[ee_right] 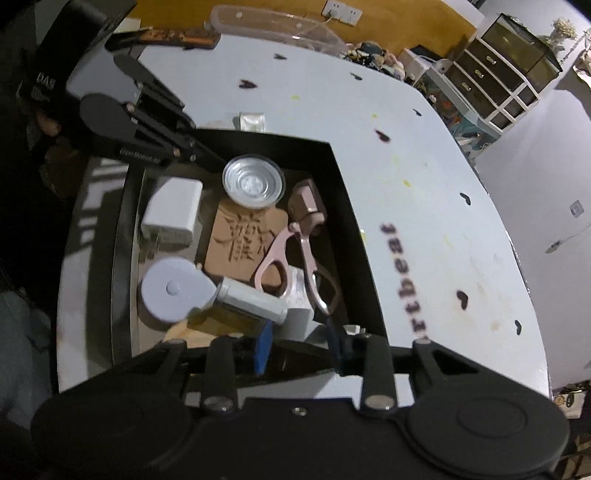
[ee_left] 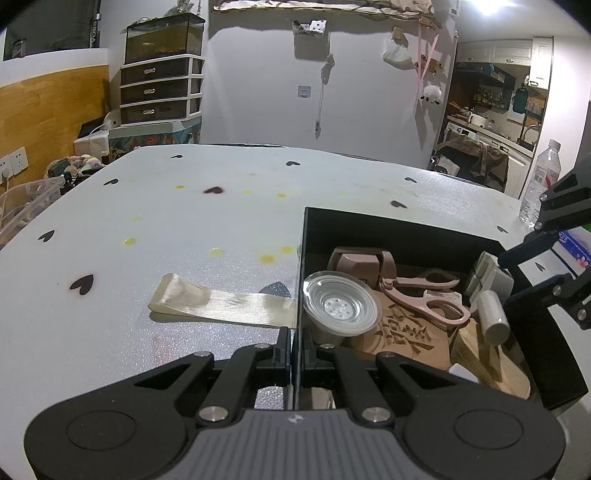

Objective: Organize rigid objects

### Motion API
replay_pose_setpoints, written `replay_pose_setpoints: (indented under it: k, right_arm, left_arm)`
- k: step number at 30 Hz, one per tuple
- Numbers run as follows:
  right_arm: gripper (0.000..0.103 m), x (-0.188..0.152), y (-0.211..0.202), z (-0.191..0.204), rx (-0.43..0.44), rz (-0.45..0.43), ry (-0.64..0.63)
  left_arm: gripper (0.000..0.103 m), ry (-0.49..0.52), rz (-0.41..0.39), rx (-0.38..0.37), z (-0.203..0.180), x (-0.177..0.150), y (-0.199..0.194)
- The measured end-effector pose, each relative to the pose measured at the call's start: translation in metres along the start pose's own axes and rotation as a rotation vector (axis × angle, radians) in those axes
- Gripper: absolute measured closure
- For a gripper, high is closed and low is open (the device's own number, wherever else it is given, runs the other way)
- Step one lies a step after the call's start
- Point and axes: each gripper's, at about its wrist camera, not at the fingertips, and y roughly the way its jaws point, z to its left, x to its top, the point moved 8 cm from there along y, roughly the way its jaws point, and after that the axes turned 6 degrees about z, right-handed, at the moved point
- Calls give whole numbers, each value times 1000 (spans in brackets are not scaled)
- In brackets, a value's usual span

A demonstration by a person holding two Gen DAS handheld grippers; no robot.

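Observation:
A black open box (ee_left: 369, 229) (ee_right: 354, 206) holds several rigid objects: a clear plastic cup (ee_left: 341, 304) (ee_right: 254, 181), pink scissors (ee_left: 432, 295) (ee_right: 295, 254), a carved wooden plaque (ee_left: 402, 332) (ee_right: 243, 236), a white cylinder (ee_left: 491, 312) (ee_right: 255, 301), a white charger block (ee_right: 171, 210) and a white disc (ee_right: 175, 290). My left gripper (ee_left: 295, 345) is shut on the box's left wall; it also shows in the right wrist view (ee_right: 207, 157). My right gripper (ee_right: 301, 347) is open above the box's near edge and empty; it also shows in the left wrist view (ee_left: 517, 269).
A beige ribbon strip (ee_left: 221, 302) lies on the white table (ee_left: 184, 206) left of the box. A water bottle (ee_left: 541, 181) stands at the right table edge. A clear plastic bin (ee_right: 273, 24) sits at the table's far side.

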Motion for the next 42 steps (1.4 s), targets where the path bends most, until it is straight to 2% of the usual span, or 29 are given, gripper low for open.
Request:
replay_pose_setpoints:
  k: [4, 7, 9, 11, 15, 17, 21, 25, 28, 30, 36, 39, 42]
  right_arm:
    - [72, -5, -7, 7, 49, 28, -32]
    - [81, -7, -7, 13, 76, 66, -58]
    - [82, -6, -8, 14, 87, 69, -58]
    - [77, -3, -10, 13, 68, 51, -61]
    - [77, 7, -17, 6, 66, 5, -38]
    - [80, 10, -14, 4, 62, 8, -30]
    - [80, 9, -5, 5, 54, 48, -42]
    - [81, -2, 0, 11, 97, 125, -54]
    - [81, -3, 9, 23, 140, 140, -59]
    - [83, -1, 18, 30, 132, 164, -75]
    - [84, 3, -1, 20, 140, 116, -30]
    - [84, 6, -19, 6, 85, 67, 4]
    - [87, 9, -22, -5, 35, 55, 29]
  left_arm:
    - [99, 3, 1, 2, 0, 1, 0]
    - [99, 1, 0, 2, 0, 1, 0]
    - [99, 0, 0, 1, 0, 1, 0]
    - [99, -1, 0, 1, 0, 1, 0]
    - [99, 1, 1, 0, 0, 1, 0]
    - [99, 0, 1, -2, 0, 1, 0]
    - [98, 0, 0, -8, -1, 1, 0]
    - [98, 0, -2, -10, -1, 0, 0]
    - [98, -3, -4, -13, -1, 1, 1]
    - [98, -5, -5, -14, -1, 1, 1]
    - [98, -3, -4, -19, -1, 1, 2]
    - [98, -5, -5, -19, 0, 1, 1]
    - [98, -8, -5, -19, 1, 1, 2]
